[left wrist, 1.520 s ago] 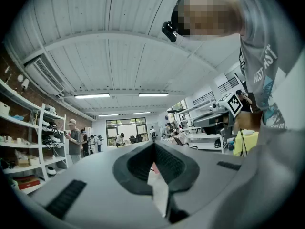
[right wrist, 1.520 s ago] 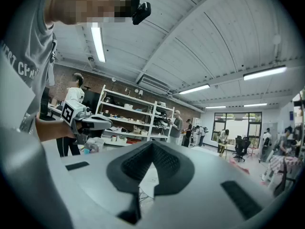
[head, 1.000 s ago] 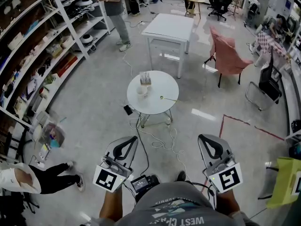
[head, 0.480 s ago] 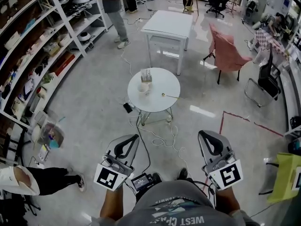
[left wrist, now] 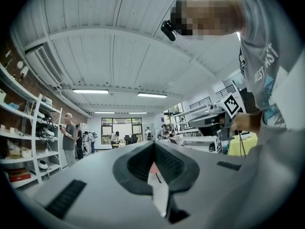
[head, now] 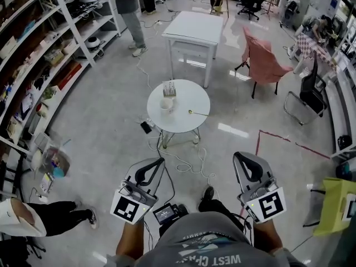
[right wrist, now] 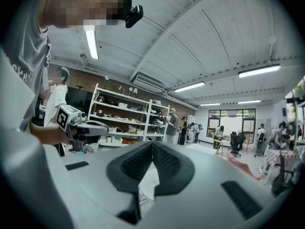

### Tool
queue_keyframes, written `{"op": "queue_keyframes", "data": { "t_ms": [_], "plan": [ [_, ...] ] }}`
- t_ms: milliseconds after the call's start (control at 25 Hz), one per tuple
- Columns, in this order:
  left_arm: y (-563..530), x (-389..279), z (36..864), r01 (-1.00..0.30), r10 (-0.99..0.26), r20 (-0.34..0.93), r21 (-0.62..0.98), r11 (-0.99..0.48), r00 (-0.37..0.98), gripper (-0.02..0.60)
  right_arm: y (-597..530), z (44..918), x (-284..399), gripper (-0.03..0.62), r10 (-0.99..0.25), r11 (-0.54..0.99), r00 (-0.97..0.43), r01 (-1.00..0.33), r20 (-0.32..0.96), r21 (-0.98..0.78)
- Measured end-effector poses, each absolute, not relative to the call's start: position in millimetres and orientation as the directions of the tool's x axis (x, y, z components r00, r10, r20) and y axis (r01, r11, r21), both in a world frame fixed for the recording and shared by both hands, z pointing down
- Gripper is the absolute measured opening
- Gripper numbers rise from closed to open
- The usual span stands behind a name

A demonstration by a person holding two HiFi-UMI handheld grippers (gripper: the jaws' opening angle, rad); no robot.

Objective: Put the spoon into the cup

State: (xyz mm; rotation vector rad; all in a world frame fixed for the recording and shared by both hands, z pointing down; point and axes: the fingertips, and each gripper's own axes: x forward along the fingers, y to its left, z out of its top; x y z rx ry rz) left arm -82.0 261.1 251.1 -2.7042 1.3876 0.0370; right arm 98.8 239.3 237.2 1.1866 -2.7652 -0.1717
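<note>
Jaws: clenched tip to tip on left gripper and right gripper; nothing held | Task things: spoon lying on round table near white cup; well ahead of both grippers | Step: probably approach; next, opening one gripper over spoon | Unclear: spoon's bowl end too small to tell

Shiny grey floor. Beyond the round desk, a white table; shelves to its left, pink chair to its right.

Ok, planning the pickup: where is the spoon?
In the head view the spoon lies on the round table, right of the cup, near the table's right edge.
</note>
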Motion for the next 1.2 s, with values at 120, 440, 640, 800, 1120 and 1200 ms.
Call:
{"op": "queue_keyframes", "data": {
  "t_ms": [120, 440, 640, 800, 1120, 1200],
  "plan": [
    [246.5, -80.6, 248.5, -0.819, -0.817, -0.069, -0.084, -0.567, 0.573, 0.003, 222.4, 237.0, 99.8, 0.003, -0.719, 0.694, -0.692, -0.705, 0.072, 0.147],
    [205.7, -62.0, 242.6, -0.846, -0.848, -0.043, -0.101, -0.523, 0.529, 0.003, 166.2, 238.7, 109.3, 0.003, -0.669, 0.742, -0.741, -0.66, 0.058, 0.118],
    [173.7, -49.5, 242.1, -0.864, -0.867, -0.024, -0.107, -0.492, 0.497, 0.003, 125.9, 237.4, 120.1, 0.003, -0.643, 0.765, -0.764, -0.637, 0.056, 0.099],
    [140.5, -40.7, 245.6, -0.87, -0.873, -0.02, -0.091, -0.484, 0.487, 0.003, 104.6, 236.3, 119.4, 0.003, -0.611, 0.79, -0.79, -0.605, 0.052, 0.094],
    [98.7, -21.6, 240.5, -0.869, -0.877, 0.006, -0.129, -0.478, 0.481, 0.003, 64.6, 244.0, 139.3, 0.003, -0.609, 0.793, -0.793, -0.606, 0.029, 0.064],
    [90.5, -26.4, 241.6, -0.868, -0.877, 0.019, -0.132, -0.478, 0.48, 0.003, 55.7, 247.7, 137.4, 0.003, -0.613, 0.79, -0.79, -0.611, 0.028, 0.049]
  ]
}}
